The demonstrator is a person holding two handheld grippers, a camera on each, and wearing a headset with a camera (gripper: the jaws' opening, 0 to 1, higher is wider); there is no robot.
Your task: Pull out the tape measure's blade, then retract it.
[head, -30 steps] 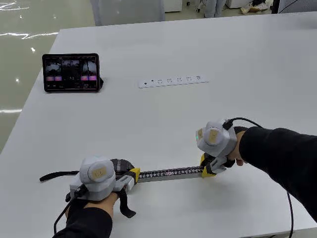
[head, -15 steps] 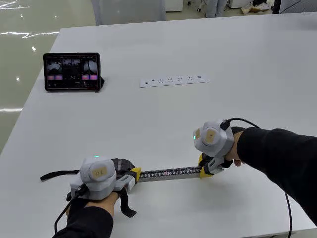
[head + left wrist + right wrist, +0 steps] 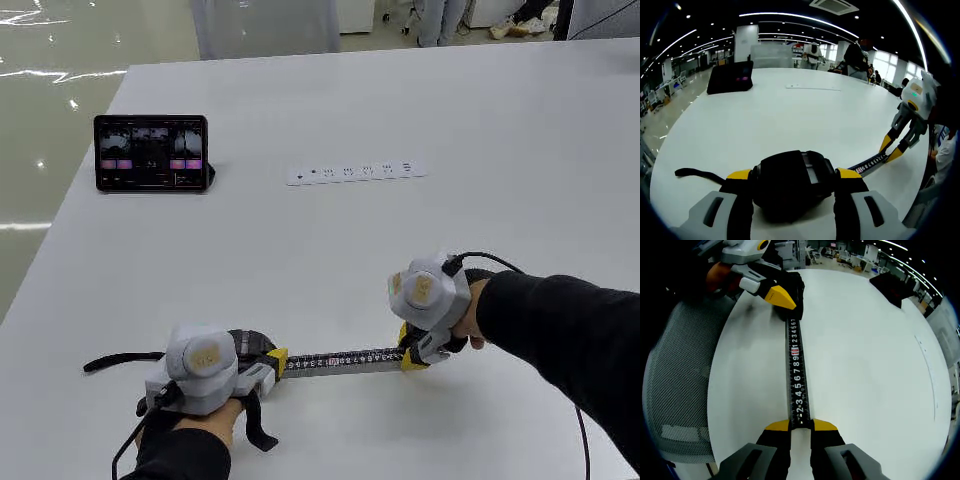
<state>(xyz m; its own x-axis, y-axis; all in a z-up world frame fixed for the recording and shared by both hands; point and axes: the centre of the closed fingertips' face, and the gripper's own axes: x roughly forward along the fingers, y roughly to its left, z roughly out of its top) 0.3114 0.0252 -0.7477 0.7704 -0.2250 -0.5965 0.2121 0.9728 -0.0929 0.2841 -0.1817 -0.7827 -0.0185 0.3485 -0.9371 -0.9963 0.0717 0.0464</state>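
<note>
The black tape measure case (image 3: 247,345) lies on the white table at the near left, and my left gripper (image 3: 262,362) is shut on it. In the left gripper view the case (image 3: 792,182) sits squeezed between the yellow-tipped jaws. The numbered blade (image 3: 342,359) runs right from the case, flat on the table. My right gripper (image 3: 410,358) is shut on the blade's end. In the right gripper view the blade (image 3: 796,365) leads from my right gripper (image 3: 800,426) up to the case (image 3: 792,295) and the left gripper (image 3: 771,294).
A black wrist strap (image 3: 118,359) trails left from the case. A tablet (image 3: 150,152) stands at the far left of the table (image 3: 300,260), and a white power strip (image 3: 355,172) lies beyond the middle. The near table edge runs just below my hands.
My right gripper has edged left toward the case, so the drawn-out blade is a little shorter. The left gripper holds still. The head view has shifted slightly.
</note>
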